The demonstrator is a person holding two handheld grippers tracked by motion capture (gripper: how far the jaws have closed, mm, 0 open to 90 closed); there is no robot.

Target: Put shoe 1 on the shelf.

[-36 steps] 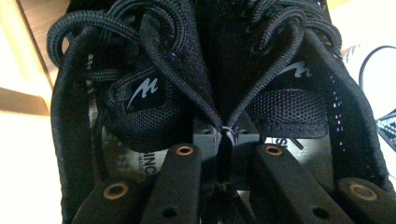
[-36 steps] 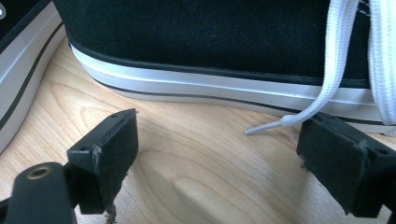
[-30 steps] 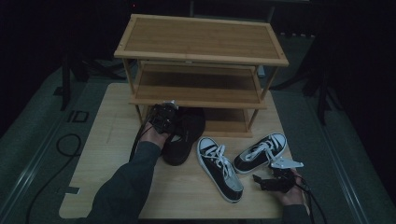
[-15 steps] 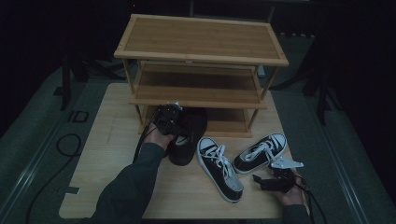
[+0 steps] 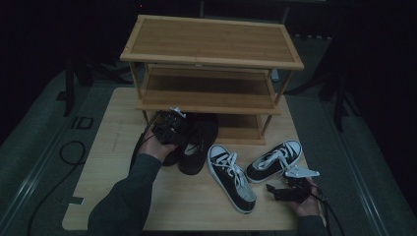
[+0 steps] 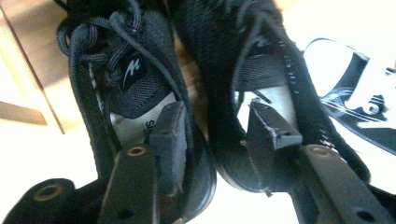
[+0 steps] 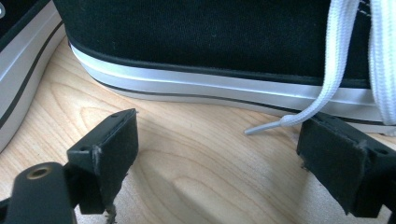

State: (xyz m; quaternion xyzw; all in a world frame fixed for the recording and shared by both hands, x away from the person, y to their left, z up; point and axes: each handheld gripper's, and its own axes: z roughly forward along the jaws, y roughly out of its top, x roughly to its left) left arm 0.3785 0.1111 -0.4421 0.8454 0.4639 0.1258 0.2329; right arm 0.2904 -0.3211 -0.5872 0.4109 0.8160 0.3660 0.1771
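Left gripper, jaws just opened, straddles the adjoining walls of two black mesh trainers at the bamboo shoe rack's bottom shelf, pads clear. Right gripper gapes empty near the wooden table's front right corner, beside a black-and-white canvas sneaker.

Looks like a recording studio setup, not anyone's hallway

Pale wooden table on grey carpet, everything past it blacked out, dark stand legs off to both sides and a cable looping on the floor left of the left gripper. The bamboo shoe rack just ahead of it is a prop.
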